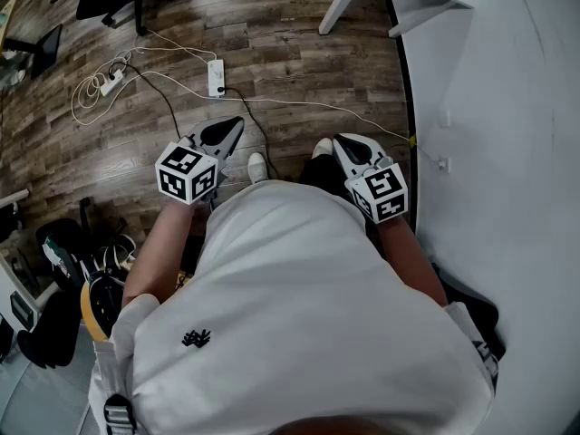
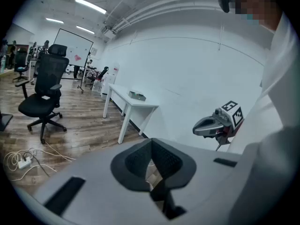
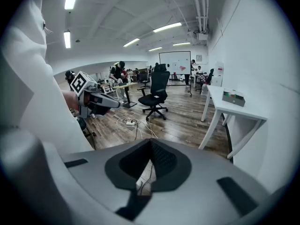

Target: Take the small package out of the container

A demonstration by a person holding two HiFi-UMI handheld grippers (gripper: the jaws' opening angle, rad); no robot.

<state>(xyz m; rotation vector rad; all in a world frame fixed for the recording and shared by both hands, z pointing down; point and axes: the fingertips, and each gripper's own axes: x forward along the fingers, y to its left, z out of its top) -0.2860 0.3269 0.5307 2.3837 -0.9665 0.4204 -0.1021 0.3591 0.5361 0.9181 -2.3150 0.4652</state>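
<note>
Both grippers hang low in front of the person's body, pointing at the wooden floor. My left gripper (image 1: 232, 130) is shut with nothing between its pads (image 2: 151, 146). My right gripper (image 1: 343, 143) is also shut and empty, its pads (image 3: 150, 149) meeting. Each gripper shows in the other's view: the right gripper (image 2: 201, 127) and the left gripper (image 3: 112, 103). A small greenish box (image 2: 137, 95) (image 3: 233, 97) lies on a white table (image 2: 133, 104) (image 3: 234, 110) by the wall, well away from both grippers. I cannot tell whether it is the container or the package.
A white wall (image 1: 507, 152) runs along the right. A power strip with cables (image 1: 216, 77) lies on the floor (image 1: 272, 34) ahead. A black office chair (image 2: 44, 90) (image 3: 155, 92) stands further off. Bags (image 1: 63, 270) sit at the person's left. People stand in the distance (image 3: 119, 78).
</note>
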